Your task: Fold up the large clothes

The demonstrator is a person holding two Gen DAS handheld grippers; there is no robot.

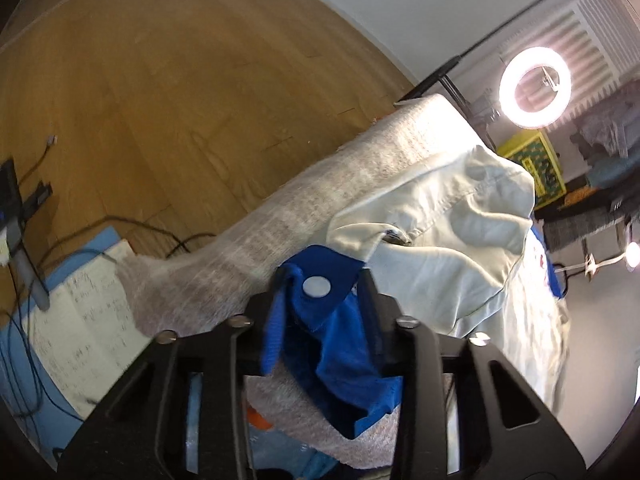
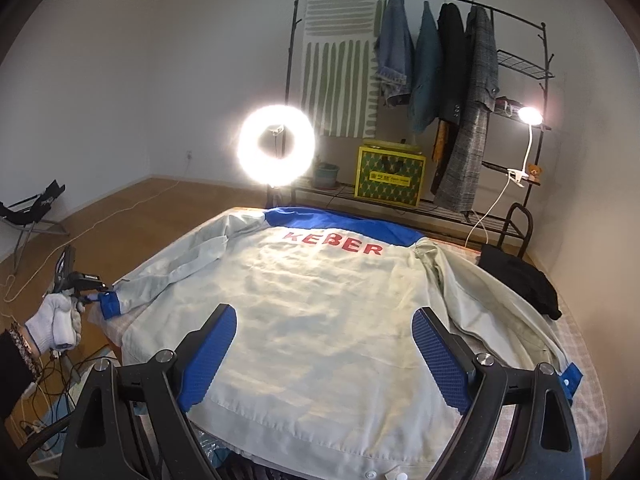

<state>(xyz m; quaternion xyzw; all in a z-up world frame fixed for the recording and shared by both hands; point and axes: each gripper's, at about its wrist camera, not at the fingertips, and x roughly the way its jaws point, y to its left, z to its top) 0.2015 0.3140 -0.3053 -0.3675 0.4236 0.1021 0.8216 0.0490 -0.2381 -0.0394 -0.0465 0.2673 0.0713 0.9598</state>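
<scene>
The left tool (image 1: 324, 280) pinches the blue cuff (image 1: 320, 292), with its white snap, of the jacket's sleeve. The right tool (image 2: 324, 352) hangs wide open above the jacket (image 2: 320, 320), gripping nothing. The pale grey jacket lies back-up and spread flat on the surface (image 2: 584, 344), blue across the shoulders, red lettering below, sleeves outstretched.

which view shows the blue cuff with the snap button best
The left wrist view. There the blue cuff fills the centre, its white snap button facing the camera, between the fingers of the left hand-held gripper. In the right wrist view the same cuff is a small blue patch at the sleeve's end, far left, with no button visible.
</scene>
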